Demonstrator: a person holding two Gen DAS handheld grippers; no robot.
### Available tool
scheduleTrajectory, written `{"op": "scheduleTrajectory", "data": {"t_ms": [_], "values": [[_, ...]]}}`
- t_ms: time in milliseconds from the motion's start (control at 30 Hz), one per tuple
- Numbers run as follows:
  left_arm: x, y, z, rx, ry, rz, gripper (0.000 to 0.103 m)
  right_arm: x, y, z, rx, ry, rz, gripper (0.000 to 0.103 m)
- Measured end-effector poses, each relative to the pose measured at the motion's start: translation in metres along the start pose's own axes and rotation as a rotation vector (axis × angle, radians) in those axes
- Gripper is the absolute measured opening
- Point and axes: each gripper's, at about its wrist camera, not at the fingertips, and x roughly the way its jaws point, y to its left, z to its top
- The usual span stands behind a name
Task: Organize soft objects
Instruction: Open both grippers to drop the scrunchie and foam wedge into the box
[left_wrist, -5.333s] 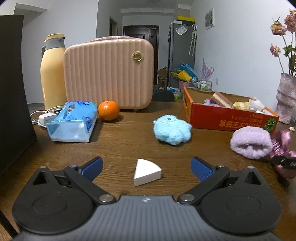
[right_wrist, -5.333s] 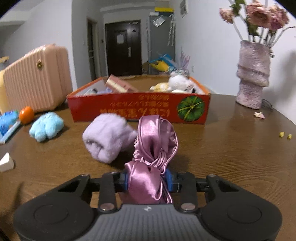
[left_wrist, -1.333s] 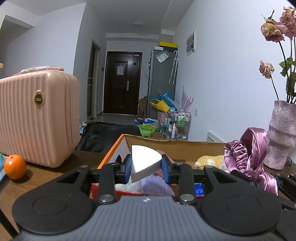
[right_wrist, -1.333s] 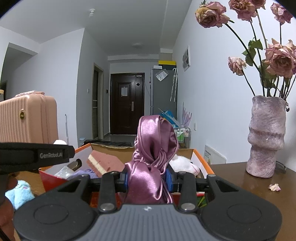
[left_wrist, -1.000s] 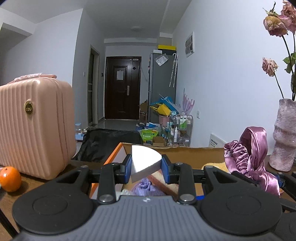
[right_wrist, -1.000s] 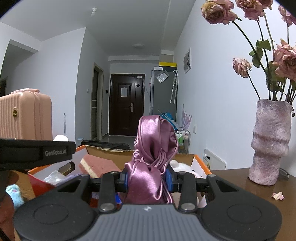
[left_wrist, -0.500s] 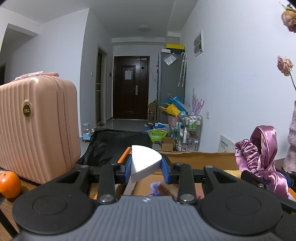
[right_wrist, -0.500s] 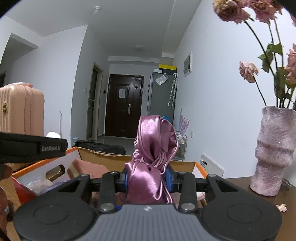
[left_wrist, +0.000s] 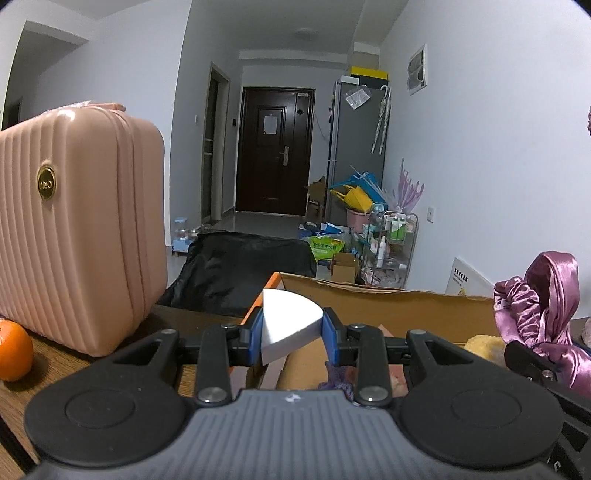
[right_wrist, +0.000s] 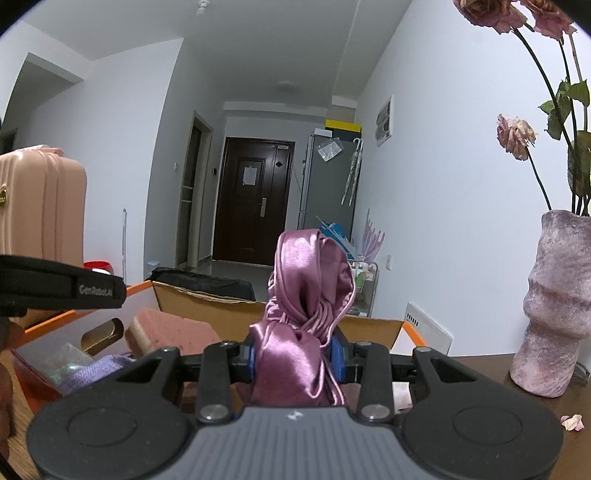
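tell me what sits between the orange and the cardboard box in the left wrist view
The pink suitcase stands between the orange and the cardboard box in the left wrist view, with a strip of bare wooden table beside the box.

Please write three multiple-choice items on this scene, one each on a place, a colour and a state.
1. Where does the orange lie?
A. in the cardboard box
B. on the table, by the pink suitcase
C. on top of the suitcase

2. What colour is the satin cloth in the right hand-held gripper?
A. purple-pink
B. green
C. white

3. What is the state of the left hand-held gripper?
A. open and empty
B. shut on nothing
C. shut on the white foam wedge

Answers: 1 B, it sits on the wood beside the pink suitcase. 2 A, the shiny folds are purple-pink. 3 C, both blue pads press on the wedge's sides.
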Motion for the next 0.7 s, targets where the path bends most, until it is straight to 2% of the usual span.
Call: {"op": "scheduleTrajectory", "data": {"t_ms": [133,200,233,267,300,333,367,500,700], "values": [[-0.002,-0.001,-0.003,0.01,-0.007,0.002,0.038,0.001,0.001,-0.001,-0.009,0.017,0.0,0.039],[-0.003,-0.003,-0.005,0.025,-0.012,0.007,0.053,0.001,0.001,-0.002,-0.013,0.024,-0.002,0.04],[-0.005,-0.004,-0.006,0.032,-0.018,0.016,0.066,0.001,0.001,-0.002,-0.011,0.024,-0.001,0.043],[-0.007,-0.004,-0.006,0.039,-0.025,0.022,0.08,0.001,0.001,-0.002,-0.011,0.025,-0.003,0.052],[-0.008,-0.005,-0.006,0.038,-0.031,0.029,0.086,0.0,0.001,-0.002,-0.01,0.024,-0.008,0.059],[-0.009,-0.004,-0.006,0.031,-0.036,0.035,0.096,0.0,0.001,-0.003,-0.011,0.024,-0.016,0.075],[-0.011,-0.003,-0.006,0.021,-0.042,0.043,0.103,-0.001,0.001,-0.003,-0.013,0.02,-0.025,0.086],[-0.021,0.001,-0.004,-0.015,-0.07,0.07,0.103,-0.005,-0.001,-0.003,-0.003,0.005,-0.035,0.103],[-0.029,-0.007,-0.007,0.034,-0.103,0.08,0.103,-0.007,-0.002,-0.004,0.0,-0.004,-0.036,0.103]]}}
